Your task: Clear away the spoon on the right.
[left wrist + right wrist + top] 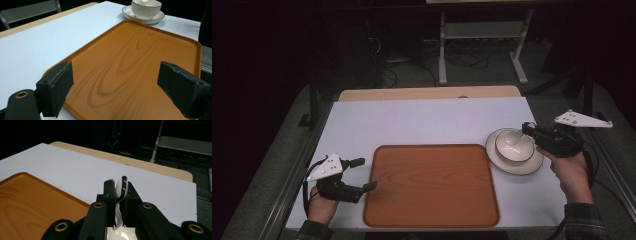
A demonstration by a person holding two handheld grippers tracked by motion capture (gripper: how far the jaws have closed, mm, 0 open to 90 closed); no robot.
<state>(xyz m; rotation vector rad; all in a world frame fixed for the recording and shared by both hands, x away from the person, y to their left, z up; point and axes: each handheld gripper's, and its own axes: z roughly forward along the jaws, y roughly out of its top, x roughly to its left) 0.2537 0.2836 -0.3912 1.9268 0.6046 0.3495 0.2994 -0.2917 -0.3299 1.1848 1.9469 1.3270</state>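
Left gripper [365, 174]: resting low at the near left of the table [422, 120], a hand [321, 207] gripping it from behind; its fingers [56, 88] are standing wide apart, holding nothing.
Tray [140, 75]: a wood-patterned brown tray is lying flat just ahead of the left fingers, its near left edge sitting between and below them; it is bare.
Plate [532, 162]: a white plate is sitting just beyond the tray's right edge, far ahead of the left fingers and right under the right ones.
Bowl [514, 147]: a white bowl with a dark rim line is standing upright on the plate, below the tips of the right fingers.
Spoon [122, 188]: a white spoon is standing on edge between the right fingers, its rounded end poking out past their tips, over the bowl.
Right gripper [526, 129]: the right hand [572, 172] is holding it over the bowl, fingers [109, 192] clamping on the spoon.
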